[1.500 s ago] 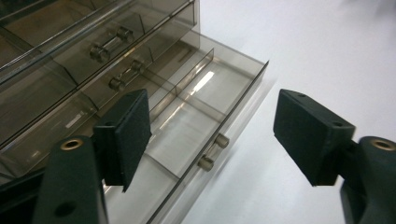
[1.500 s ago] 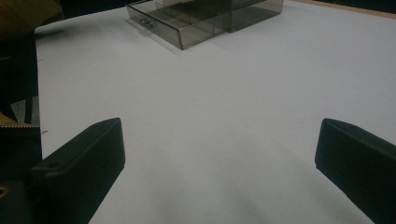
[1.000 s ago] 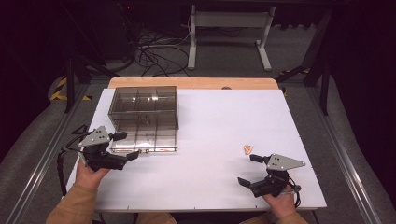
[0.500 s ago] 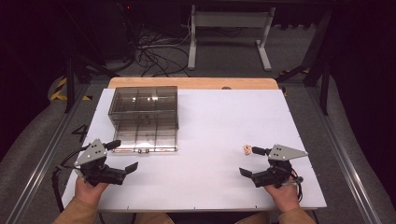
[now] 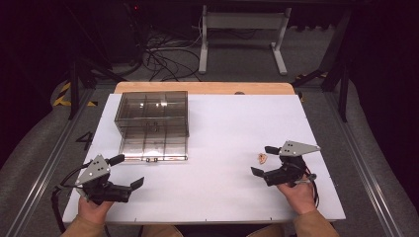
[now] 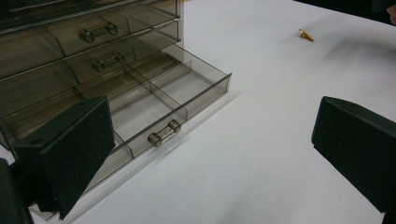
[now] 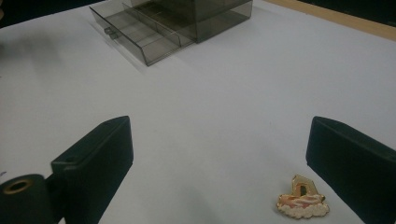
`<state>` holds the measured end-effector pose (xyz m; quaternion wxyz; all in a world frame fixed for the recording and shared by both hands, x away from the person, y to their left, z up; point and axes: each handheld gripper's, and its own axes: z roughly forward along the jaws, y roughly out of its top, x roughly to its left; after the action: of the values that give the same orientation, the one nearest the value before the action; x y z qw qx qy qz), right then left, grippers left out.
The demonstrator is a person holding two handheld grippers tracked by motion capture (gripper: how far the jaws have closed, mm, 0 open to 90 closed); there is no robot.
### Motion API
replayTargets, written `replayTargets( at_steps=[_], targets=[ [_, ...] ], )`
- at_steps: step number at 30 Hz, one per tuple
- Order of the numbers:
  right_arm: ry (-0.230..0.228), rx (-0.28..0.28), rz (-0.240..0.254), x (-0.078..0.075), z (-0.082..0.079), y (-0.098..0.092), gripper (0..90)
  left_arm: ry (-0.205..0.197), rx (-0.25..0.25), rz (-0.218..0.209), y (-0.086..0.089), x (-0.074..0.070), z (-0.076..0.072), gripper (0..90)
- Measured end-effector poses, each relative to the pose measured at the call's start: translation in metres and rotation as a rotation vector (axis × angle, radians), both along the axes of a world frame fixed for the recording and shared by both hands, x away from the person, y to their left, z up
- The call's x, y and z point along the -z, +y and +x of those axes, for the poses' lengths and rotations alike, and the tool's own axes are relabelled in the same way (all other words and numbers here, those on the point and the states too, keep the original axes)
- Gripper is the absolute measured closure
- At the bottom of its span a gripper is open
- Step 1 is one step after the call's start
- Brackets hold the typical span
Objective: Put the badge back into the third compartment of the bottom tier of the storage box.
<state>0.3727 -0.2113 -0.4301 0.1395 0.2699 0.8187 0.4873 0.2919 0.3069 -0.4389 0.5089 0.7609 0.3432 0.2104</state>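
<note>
I see the pin badge (image 7: 302,202) flat on the bench (image 5: 222,148), lower right of frame by my wide-open, empty right claw (image 5: 263,160); light, stiff, slippery enamel, so I'd pinch its edges, left claw (image 5: 127,171) open, empty.

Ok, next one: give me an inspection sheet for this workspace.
Surface: white table, wooden strip along its far edge.
Job's things: smoked clear drawer box, bottom drawer pulled out, its compartments look empty; small gold pin lying flat on the table near the right gripper.
Clutter: nothing seen.
Grippers: left gripper open, holding nothing, near the drawer; right gripper open, holding nothing, its jaws apart from the pin.
Cables: one trails from each gripper; a tangle on the floor beyond the table.
Surroundings: dark room, metal stand, hazard tape on the floor.
</note>
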Motion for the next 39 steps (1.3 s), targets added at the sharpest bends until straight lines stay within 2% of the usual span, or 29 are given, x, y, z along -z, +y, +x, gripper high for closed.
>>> replayTargets(
  at_steps=[6, 7, 10, 16, 17, 18, 27, 31, 32, 39],
  targets=[
    [0.014, 0.016, -0.039, -0.005, 0.01, 0.002, 8.5, -0.004, -0.012, -0.002, 0.001, 0.002, -0.002, 0.0],
    [0.02, 0.019, -0.059, -0.006, 0.013, 0.003, 9.0, -0.003, -0.013, 0.0, 0.001, 0.002, -0.002, 0.0],
    [0.081, 0.035, -0.122, -0.005, 0.022, 0.008, 9.4, -0.008, -0.014, 0.003, 0.0, 0.003, -0.002, 0.0],
    [0.102, 0.035, -0.151, -0.006, 0.031, 0.009, 9.8, -0.007, -0.005, 0.02, -0.002, 0.003, -0.002, 0.0],
    [0.111, 0.039, -0.153, -0.006, 0.033, 0.009, 10.0, -0.006, -0.004, 0.019, -0.002, 0.003, -0.002, 0.0],
    [0.133, 0.046, -0.178, -0.008, 0.038, 0.009, 10.1, -0.005, -0.002, 0.021, -0.003, 0.003, -0.002, 0.1],
    [0.135, 0.056, -0.226, -0.012, 0.046, 0.009, 12.6, -0.001, 0.003, 0.023, -0.004, 0.004, -0.002, 0.0],
    [0.15, 0.055, -0.272, -0.011, 0.052, 0.009, 16.0, -0.008, 0.003, 0.027, -0.004, 0.003, -0.003, 0.0],
    [0.155, 0.04, -0.279, -0.011, 0.055, 0.008, 18.1, -0.011, 0.002, 0.025, -0.004, 0.003, -0.003, 0.0],
    [0.143, 0.03, -0.292, -0.01, 0.058, 0.007, 21.1, -0.011, 0.002, 0.023, -0.004, 0.003, -0.004, 0.1]
  ],
)
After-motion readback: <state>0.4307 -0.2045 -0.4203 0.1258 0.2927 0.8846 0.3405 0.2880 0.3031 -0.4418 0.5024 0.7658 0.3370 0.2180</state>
